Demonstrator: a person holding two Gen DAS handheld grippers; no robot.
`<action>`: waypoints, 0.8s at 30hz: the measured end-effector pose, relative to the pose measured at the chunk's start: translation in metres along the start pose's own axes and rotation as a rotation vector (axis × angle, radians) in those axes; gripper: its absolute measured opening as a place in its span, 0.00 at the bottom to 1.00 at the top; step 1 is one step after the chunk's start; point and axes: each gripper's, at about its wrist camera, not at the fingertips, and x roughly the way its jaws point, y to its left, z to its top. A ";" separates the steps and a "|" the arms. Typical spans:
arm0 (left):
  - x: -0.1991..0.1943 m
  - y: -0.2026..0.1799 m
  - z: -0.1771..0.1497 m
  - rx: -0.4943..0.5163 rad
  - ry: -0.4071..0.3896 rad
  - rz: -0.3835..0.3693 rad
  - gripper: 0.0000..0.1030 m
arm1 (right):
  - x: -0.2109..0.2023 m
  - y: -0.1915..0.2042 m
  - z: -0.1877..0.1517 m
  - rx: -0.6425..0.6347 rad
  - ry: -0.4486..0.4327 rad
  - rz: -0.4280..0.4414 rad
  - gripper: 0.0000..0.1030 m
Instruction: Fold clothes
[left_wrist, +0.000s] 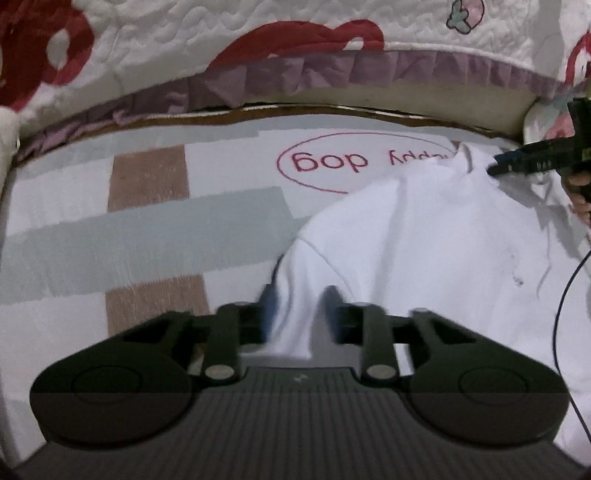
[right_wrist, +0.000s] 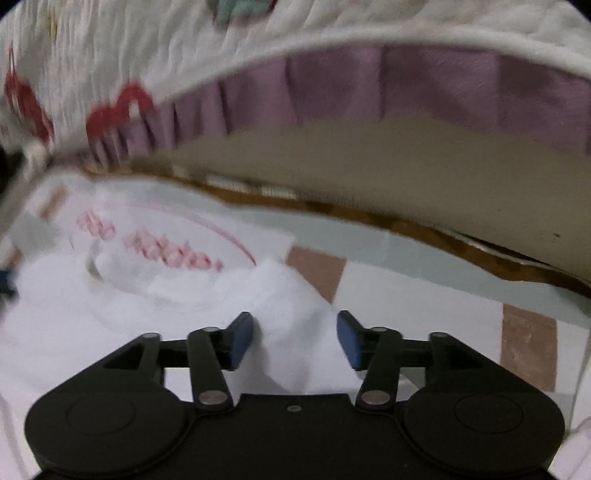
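White garment (left_wrist: 424, 240) sits between both grippers' parted jaws, seemingly ungripped; its 2 o'clock corner could slip if lifted.

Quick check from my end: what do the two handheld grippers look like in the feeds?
Both are black: a ribbed base, two round discs, and linkage arms with silver pivot pins. The right gripper has blue pads. The left gripper's pads are blurred, bluish. A thin dark cable trails beside it.
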 end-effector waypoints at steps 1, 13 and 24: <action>0.001 -0.002 0.002 0.006 -0.006 0.010 0.23 | 0.000 0.001 -0.002 -0.001 -0.004 -0.008 0.69; 0.016 0.025 0.017 -0.236 -0.048 -0.134 0.83 | 0.004 0.001 -0.022 -0.014 -0.085 -0.062 0.80; 0.029 -0.033 0.023 0.020 0.011 -0.014 0.53 | 0.001 0.037 -0.036 -0.118 -0.136 -0.059 0.12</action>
